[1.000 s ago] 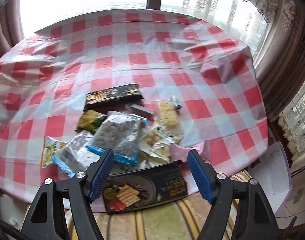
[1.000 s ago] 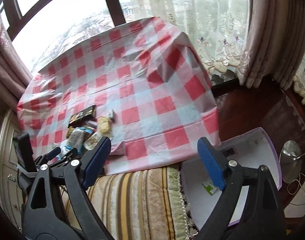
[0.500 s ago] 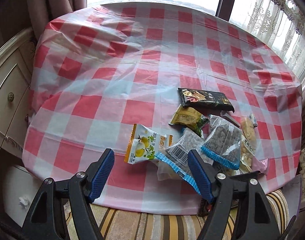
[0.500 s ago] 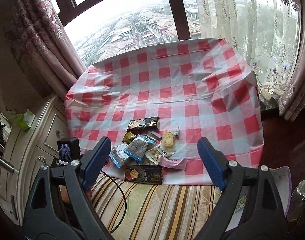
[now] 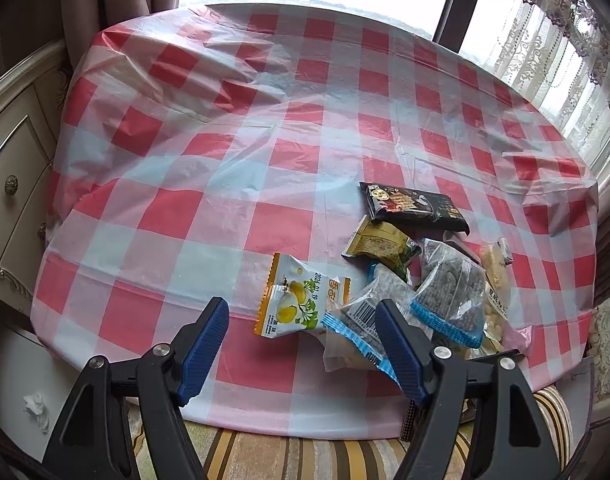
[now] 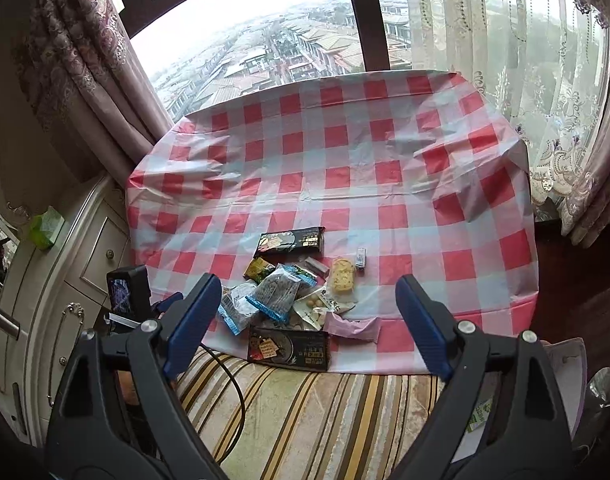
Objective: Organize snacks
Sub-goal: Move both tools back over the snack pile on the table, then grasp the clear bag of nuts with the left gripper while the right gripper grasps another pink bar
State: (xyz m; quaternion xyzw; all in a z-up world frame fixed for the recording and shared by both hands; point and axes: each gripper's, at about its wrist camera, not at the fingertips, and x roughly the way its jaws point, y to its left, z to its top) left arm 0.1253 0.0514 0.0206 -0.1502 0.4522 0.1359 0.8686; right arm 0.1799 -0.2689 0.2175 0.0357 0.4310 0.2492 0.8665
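The snacks lie in a loose heap near the front edge of the table (image 6: pixel 445 184), which wears a red-and-white checked cloth: a yellow-and-white packet (image 5: pixel 301 300) at the left of the pile, 2 clear bags with blue seal strips (image 5: pixel 449 296) overlapping beside it, a dark wrapper (image 5: pixel 413 206) farther back, and a dark box (image 6: pixel 289 350) hanging partly over the table's edge. All look light and crinkly; the film bags are probably slippery and will sag, so a pinch on a crimped seam or corner seems safest, while the box is stiffer and could be taken across its narrow side. The biscuit-like pieces (image 6: pixel 342 280) may crumble if squeezed. The left gripper (image 5: pixel 301 346) hovers low over the near edge, tilted down, its jaws moderately wide and empty, with the yellow packet showing between them. The right gripper (image 6: pixel 309 324) sits higher and farther back, above a striped cushion (image 6: pixel 305 412), jaws wide apart and holding nothing.
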